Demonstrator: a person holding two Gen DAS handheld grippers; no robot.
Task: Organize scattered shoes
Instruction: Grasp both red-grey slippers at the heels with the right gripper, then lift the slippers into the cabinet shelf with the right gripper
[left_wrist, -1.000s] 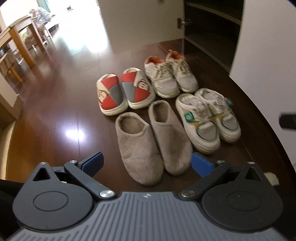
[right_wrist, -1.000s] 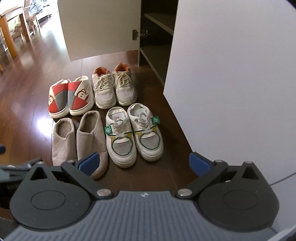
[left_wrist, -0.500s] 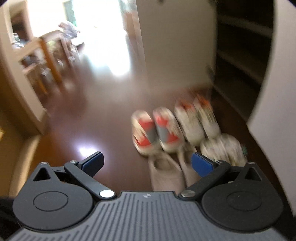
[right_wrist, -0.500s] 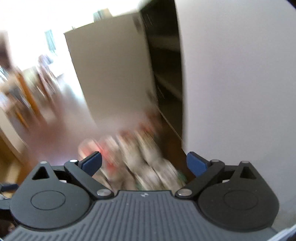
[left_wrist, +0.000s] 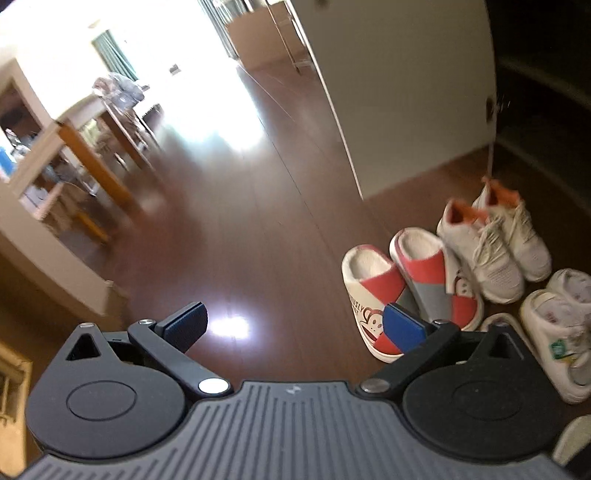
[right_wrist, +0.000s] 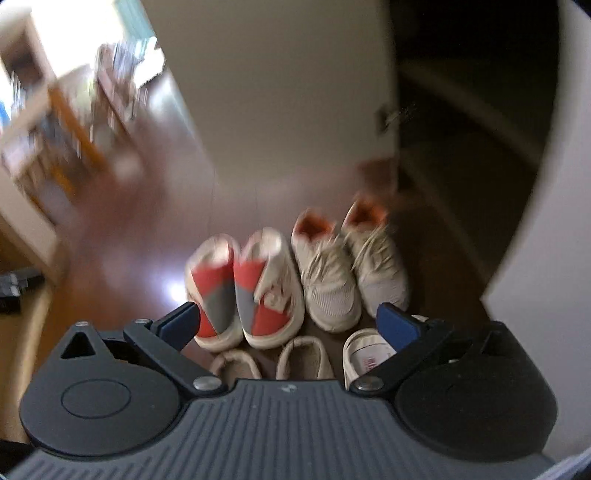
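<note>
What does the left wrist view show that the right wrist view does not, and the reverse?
Only the left wrist view shows the green-tagged white sneakers clearly, at the right edge, and the monkey print on the red and grey slippers.

Only the right wrist view shows the heel openings of the two beige slippers, just beyond the right hand-held gripper.

Both show the red and grey slippers beside the white lace-up sneakers with orange lining, all on the dark wooden floor. Each view has its own hand-held gripper open and empty; the left hand-held gripper is over bare floor.
</note>
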